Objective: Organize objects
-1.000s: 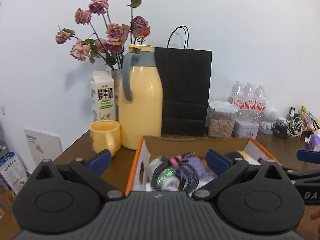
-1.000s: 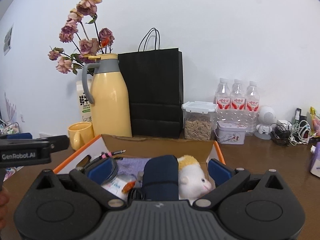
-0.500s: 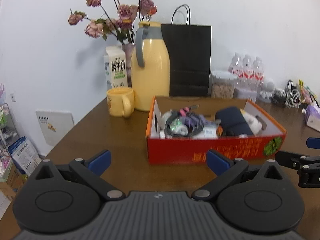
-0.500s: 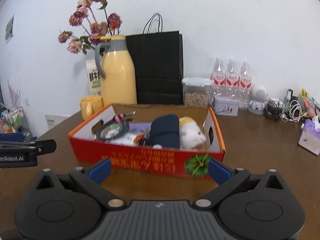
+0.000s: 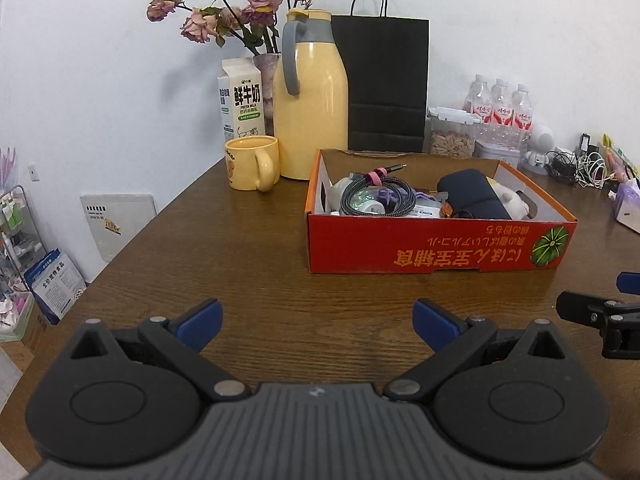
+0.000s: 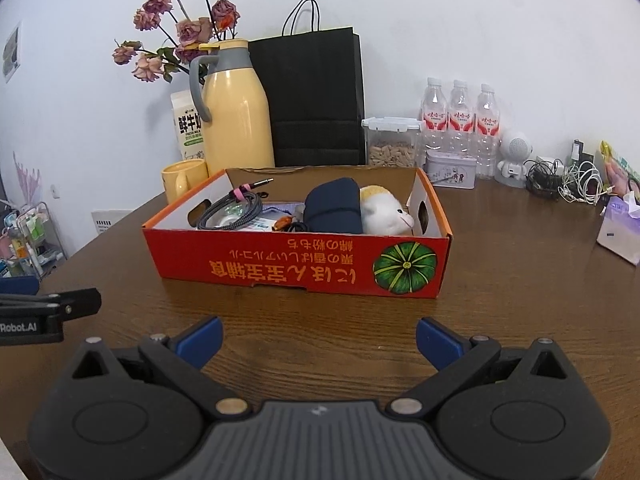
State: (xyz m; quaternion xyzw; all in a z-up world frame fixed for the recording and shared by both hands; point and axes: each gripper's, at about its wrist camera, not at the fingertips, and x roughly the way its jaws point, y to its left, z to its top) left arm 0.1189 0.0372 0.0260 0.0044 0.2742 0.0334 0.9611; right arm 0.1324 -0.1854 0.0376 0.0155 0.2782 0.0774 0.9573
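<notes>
Box sits mid-table, holding cable, pouch, plush. Your left gripper and right gripper are spread, empty, short of it. Cable's floppy: pinch the bundled coil. Plush soft, light.

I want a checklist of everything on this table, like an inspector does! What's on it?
Surface: brown wooden table, bare in front of the box.
Job's things: red cardboard box holding a coiled cable, a navy pouch and a white plush toy.
Clutter: yellow jug, yellow mug, milk carton, black paper bag, water bottles, snack jar, tissue pack.
Grippers: left gripper and right gripper both open, empty, short of the box.
Cables: tangled chargers at the far right.
Surroundings: white wall, dried roses, shelf rack at left.
</notes>
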